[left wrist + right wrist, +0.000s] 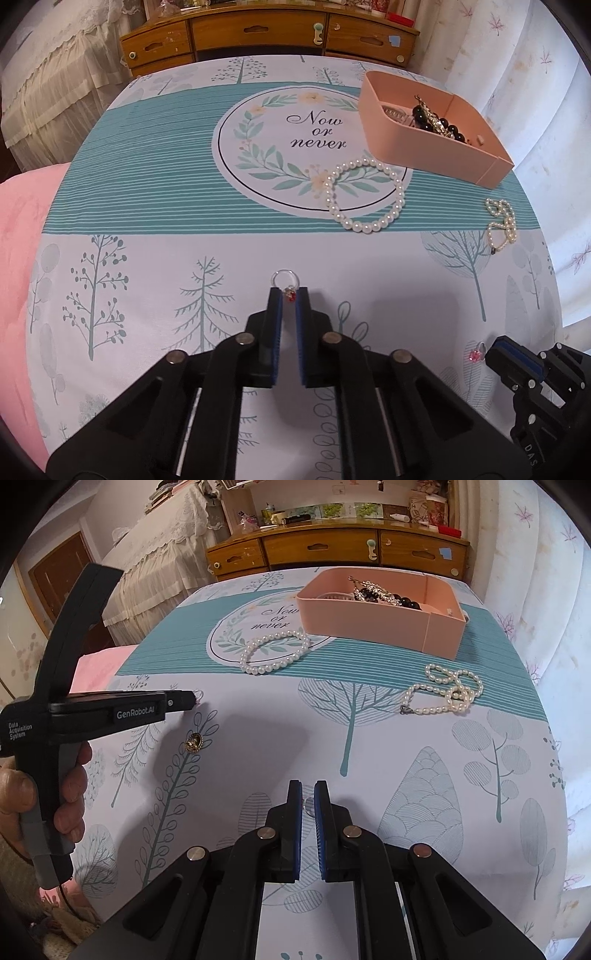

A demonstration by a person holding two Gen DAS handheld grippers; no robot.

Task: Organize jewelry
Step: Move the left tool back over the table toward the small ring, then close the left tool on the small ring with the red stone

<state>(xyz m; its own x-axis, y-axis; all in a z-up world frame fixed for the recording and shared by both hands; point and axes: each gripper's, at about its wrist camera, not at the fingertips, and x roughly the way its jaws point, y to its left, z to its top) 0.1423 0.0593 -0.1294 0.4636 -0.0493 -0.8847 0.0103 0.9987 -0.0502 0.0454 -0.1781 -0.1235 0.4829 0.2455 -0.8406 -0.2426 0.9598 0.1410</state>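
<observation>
1. left gripper point(289, 295) clenched on a thin ring with red charm point(285, 283), at the cloth point(155, 258).
2. right gripper point(308, 794) clamps a clear ring point(307, 806) (pink stone seen from the left view).
3. pink box point(402, 146) sits at the far right; pearl bracelet point(364, 194) lies just before it.

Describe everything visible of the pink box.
The pink box is a shallow, open-topped rectangular tray that looks like plastic or card, with rounded corners and a seam near one end. It sits flat at the far right of the printed cloth. Inside lie black beads and a sparkly chain. Neither gripper touches it.
</observation>
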